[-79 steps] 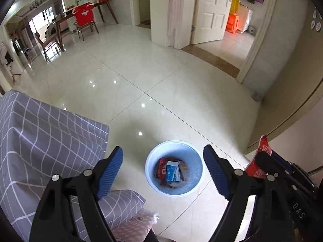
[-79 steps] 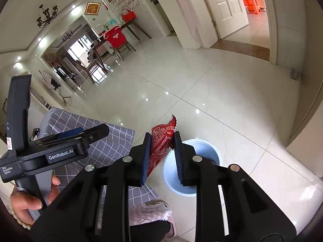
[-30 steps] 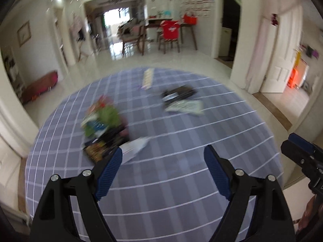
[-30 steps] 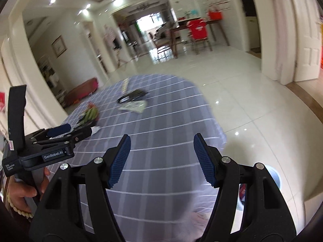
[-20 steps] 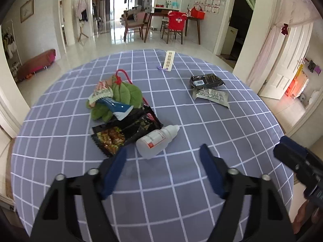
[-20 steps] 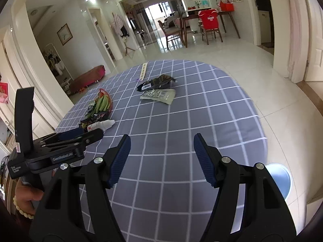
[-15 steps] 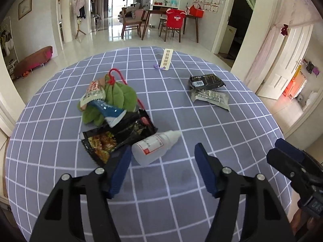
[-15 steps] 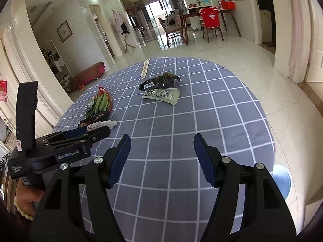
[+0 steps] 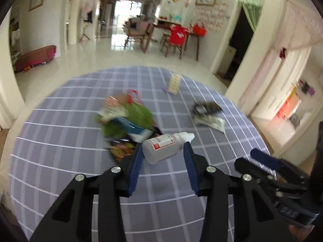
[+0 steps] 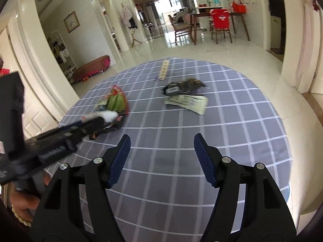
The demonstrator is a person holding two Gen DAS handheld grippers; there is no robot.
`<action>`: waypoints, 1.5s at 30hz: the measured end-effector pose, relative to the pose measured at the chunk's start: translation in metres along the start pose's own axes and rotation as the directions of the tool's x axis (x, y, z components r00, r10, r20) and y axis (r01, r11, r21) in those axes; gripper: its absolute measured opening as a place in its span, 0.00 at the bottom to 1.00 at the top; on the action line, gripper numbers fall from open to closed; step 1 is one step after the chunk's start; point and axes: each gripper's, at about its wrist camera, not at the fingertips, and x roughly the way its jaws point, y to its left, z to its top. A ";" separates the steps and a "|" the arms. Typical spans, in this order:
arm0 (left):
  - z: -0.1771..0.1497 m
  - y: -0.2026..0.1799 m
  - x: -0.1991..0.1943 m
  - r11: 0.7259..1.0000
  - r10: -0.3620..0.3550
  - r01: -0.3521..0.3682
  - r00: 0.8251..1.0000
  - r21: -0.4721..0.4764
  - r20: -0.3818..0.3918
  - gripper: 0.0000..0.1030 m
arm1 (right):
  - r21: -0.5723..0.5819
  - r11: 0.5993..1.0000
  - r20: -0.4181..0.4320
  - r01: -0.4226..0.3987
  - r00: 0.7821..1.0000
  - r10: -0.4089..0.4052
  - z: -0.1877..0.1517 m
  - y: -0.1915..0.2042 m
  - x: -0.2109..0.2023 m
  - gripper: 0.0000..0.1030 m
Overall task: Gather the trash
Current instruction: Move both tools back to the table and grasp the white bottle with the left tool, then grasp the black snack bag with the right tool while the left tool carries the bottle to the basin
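Your left hand-held gripper [image 9: 164, 157] is closing its jaws around the white bottle [image 9: 162, 147], which lies on its side on the checked tabletop [image 9: 60, 141] just beside the green-and-black wrapper pile [image 9: 127, 121]; whether the pads press it yet, can't tell. Your right hand-held gripper [image 10: 162, 151] hangs wide open over bare tabletop, holding nothing, well apart from the bottle, with two flat packets [image 10: 186, 96] beyond it.
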 end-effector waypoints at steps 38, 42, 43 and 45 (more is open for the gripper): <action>-0.013 0.058 -0.019 0.994 0.080 -0.079 0.997 -0.080 0.010 0.39 | -0.034 0.999 -0.137 -0.033 0.990 0.028 0.000 0.033 0.054 0.20; -0.014 0.024 -0.023 0.998 0.049 -0.049 0.999 -0.035 0.009 0.39 | -0.009 0.999 -0.104 -0.031 0.994 0.030 -0.009 0.012 0.028 0.19; -0.015 0.017 -0.023 0.999 0.041 -0.041 0.999 -0.025 0.008 0.39 | 0.000 1.000 -0.091 -0.028 0.995 0.028 -0.011 0.004 0.019 0.19; -0.016 -0.007 -0.021 1.000 0.016 -0.016 1.000 0.006 0.001 0.39 | 0.021 0.999 -0.070 -0.024 0.997 0.026 -0.014 -0.011 0.002 0.19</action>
